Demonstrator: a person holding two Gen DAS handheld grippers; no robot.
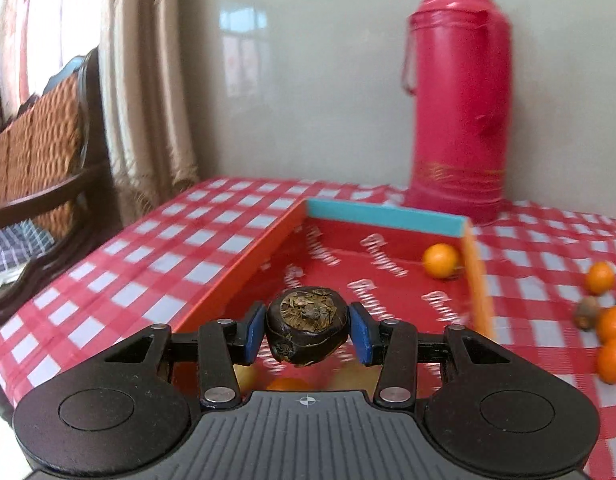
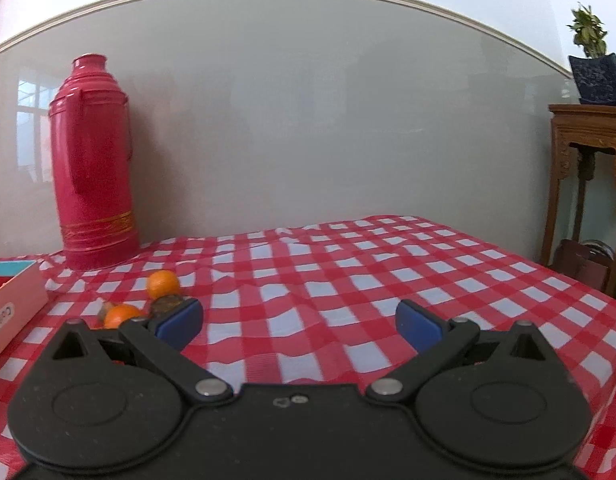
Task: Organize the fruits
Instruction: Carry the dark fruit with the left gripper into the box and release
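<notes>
My left gripper (image 1: 307, 330) is shut on a dark brown water chestnut (image 1: 307, 326) and holds it above the near end of a red box (image 1: 244, 264) with a blue far wall. One orange fruit (image 1: 440, 261) lies in the box's far right corner. More orange fruits (image 1: 612, 322) and a brown chestnut (image 1: 586, 312) lie on the checked cloth to the right of the box. My right gripper (image 2: 300, 320) is open and empty above the cloth. The same fruits (image 2: 162, 283) lie just left of its left finger (image 2: 180, 320).
A tall red thermos (image 1: 459, 96) stands behind the box against the wall; it also shows in the right wrist view (image 2: 92, 168). A wicker chair (image 1: 40, 152) stands left of the table. A wooden stand (image 2: 587, 184) with a potted plant is at the right.
</notes>
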